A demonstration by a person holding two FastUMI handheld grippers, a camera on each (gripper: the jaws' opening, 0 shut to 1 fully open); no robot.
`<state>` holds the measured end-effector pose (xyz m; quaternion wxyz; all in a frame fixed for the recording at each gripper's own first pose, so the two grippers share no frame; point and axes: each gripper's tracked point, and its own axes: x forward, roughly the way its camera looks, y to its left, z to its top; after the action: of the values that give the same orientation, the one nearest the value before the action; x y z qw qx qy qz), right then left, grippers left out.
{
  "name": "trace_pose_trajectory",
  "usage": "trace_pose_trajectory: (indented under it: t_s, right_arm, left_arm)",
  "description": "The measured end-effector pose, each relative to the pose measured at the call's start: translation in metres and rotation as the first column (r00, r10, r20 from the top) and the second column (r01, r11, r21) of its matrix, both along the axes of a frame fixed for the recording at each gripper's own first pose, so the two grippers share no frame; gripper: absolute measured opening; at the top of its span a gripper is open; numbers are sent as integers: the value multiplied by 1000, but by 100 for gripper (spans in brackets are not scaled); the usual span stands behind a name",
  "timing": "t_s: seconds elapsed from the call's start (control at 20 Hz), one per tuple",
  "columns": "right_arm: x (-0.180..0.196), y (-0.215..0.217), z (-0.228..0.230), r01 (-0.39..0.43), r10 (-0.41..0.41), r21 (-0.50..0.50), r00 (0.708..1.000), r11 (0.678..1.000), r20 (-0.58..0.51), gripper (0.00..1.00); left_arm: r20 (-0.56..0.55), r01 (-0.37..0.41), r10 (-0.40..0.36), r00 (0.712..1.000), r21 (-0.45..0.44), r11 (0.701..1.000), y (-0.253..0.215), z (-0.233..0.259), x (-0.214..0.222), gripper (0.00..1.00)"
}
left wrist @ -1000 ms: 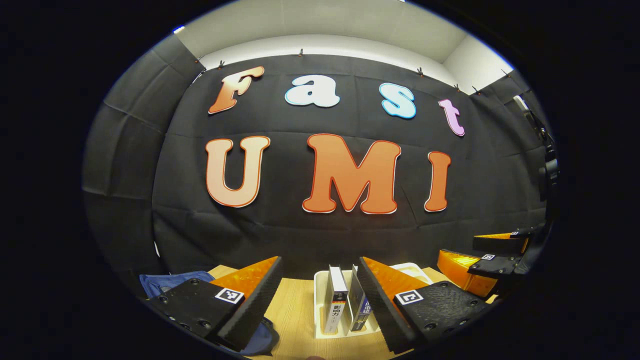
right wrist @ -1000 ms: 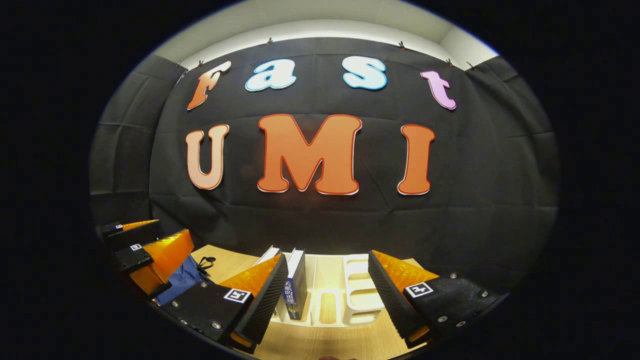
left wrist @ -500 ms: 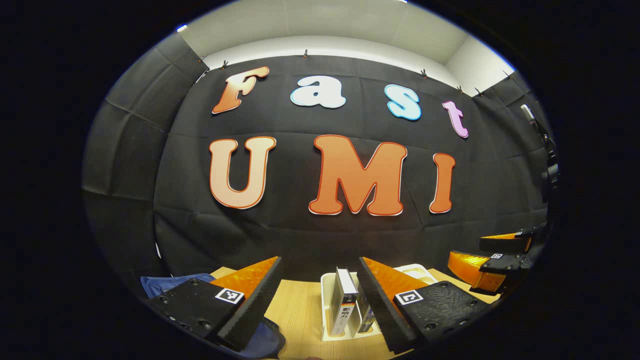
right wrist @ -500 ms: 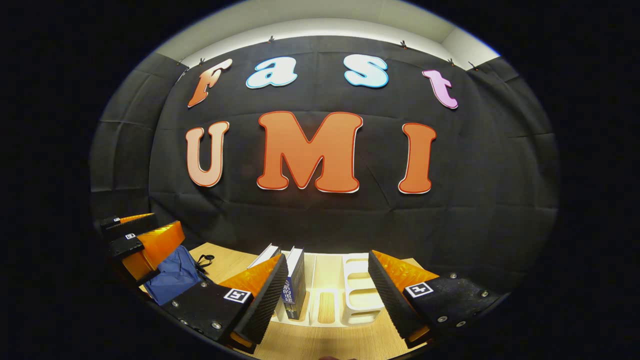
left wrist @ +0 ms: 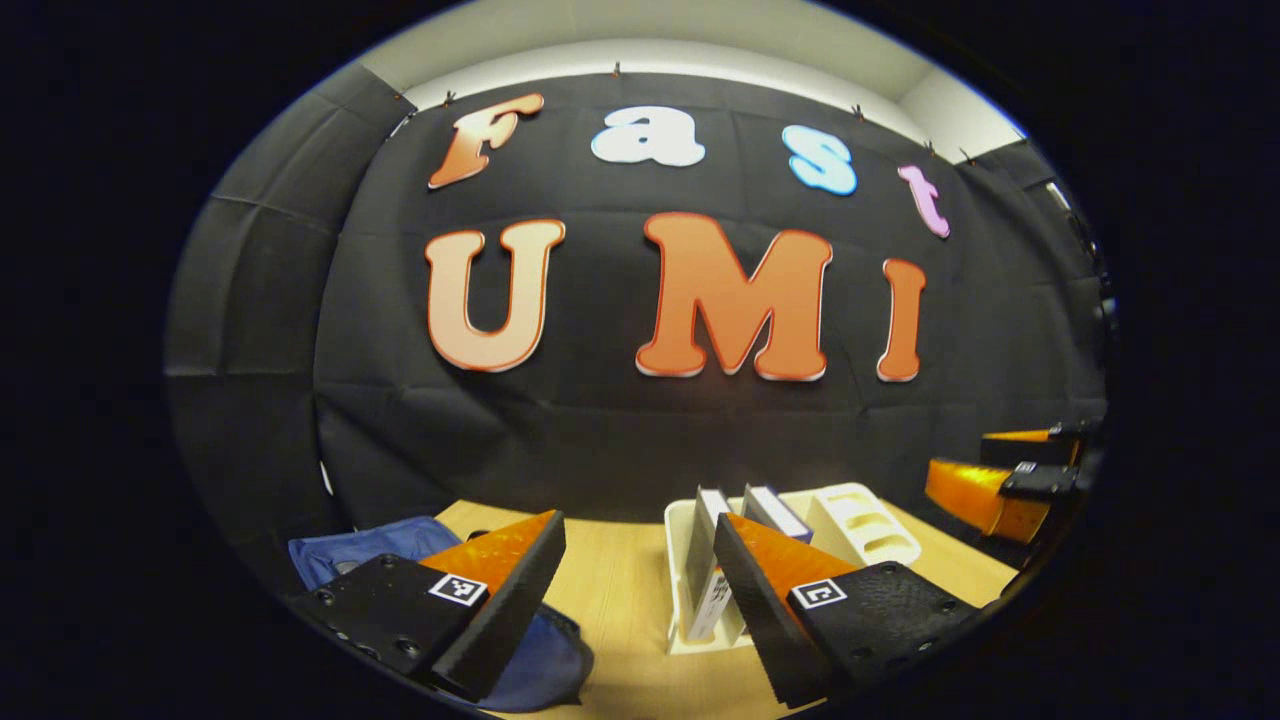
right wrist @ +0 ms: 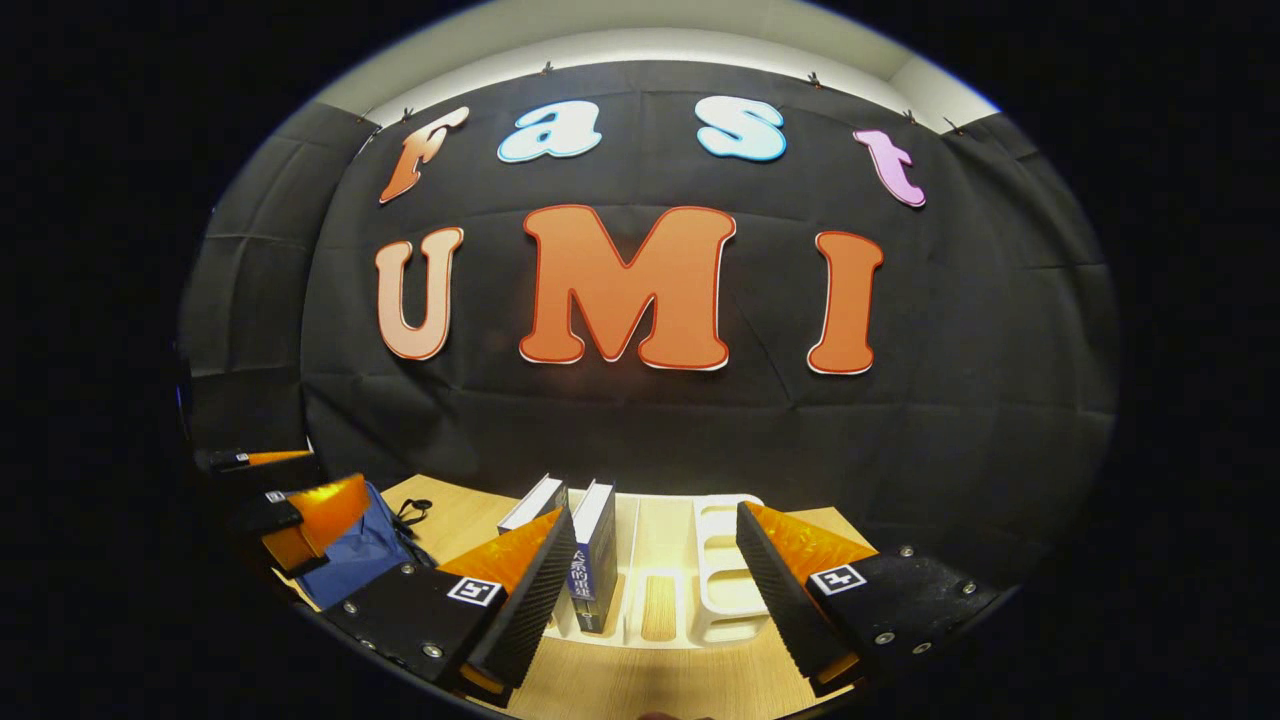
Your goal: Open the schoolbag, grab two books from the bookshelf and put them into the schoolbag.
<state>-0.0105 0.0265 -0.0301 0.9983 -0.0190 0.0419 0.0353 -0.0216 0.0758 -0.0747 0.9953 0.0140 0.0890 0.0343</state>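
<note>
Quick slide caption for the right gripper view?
Open right claw faces two books upright in the white rack; blue bag lies left.

So the bookshelf [right wrist: 725,590] sits on the counter [right wrist: 610,685], up near the back wall. Two books [right wrist: 592,555] stand upright in its left slots. The schoolbag [right wrist: 355,555] lies on the counter, left of the bookshelf.

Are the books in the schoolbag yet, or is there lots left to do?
Not yet. Both books stand in the white bookshelf. The blue schoolbag lies on the table. The left claw and right claw are open, holding nothing. Nearly everything remains.
</note>
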Motion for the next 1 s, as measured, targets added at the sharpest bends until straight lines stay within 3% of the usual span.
trace_pose_trajectory:
  t_s: [0.1, 0.25, 0.4, 0.5, 0.6, 0.7, 0.8, 0.9, 1.0]
  right_arm:
    - [1, 0, -6, 0, 0, -2, 1000, 1000, -13, 96]
    - [4, -5, -13, 10, -10, 2, 999, 1000, -32, 96]
    - [6, -16, -22, 34, -34, 8, 998, 999, -52, 96]
    - [7, -23, -27, 52, -51, 5, 997, 999, -63, 96]
    - [8, -31, -33, 69, -69, -2, 995, 998, -74, 96]
    - [8, -38, -40, 83, -83, -6, 992, 997, -92, 96]
    - [8, -43, -46, 94, -94, -11, 990, 996, -107, 96]
    - [7, -46, -51, 99, -100, -12, 988, 995, -119, 96]
    - [8, -47, -53, 99, -100, -14, 987, 995, -126, 96]
  left_arm:
    - [-118, -30, 37, 992, 61, 998, 15, -35, -2, 95]
    - [-320, -51, 101, 942, 161, 986, 38, -97, -16, 96]
    - [-457, -2, 135, 879, 280, 960, 54, -148, -38, 95]
    - [-502, 47, 174, 847, 398, 916, 61, -175, -48, 95]
    - [-523, 128, 195, 830, 518, 846, 68, -197, -54, 96]
    - [-552, 208, 189, 812, 578, 789, 63, -218, -64, 96]
    - [-576, 240, 214, 789, 608, 757, 64, -238, -72, 95]
    - [-578, 223, 283, 766, 651, 725, 81, -249, -76, 95]
    - [-586, 219, 320, 745, 667, 712, 92, -262, -77, 94]
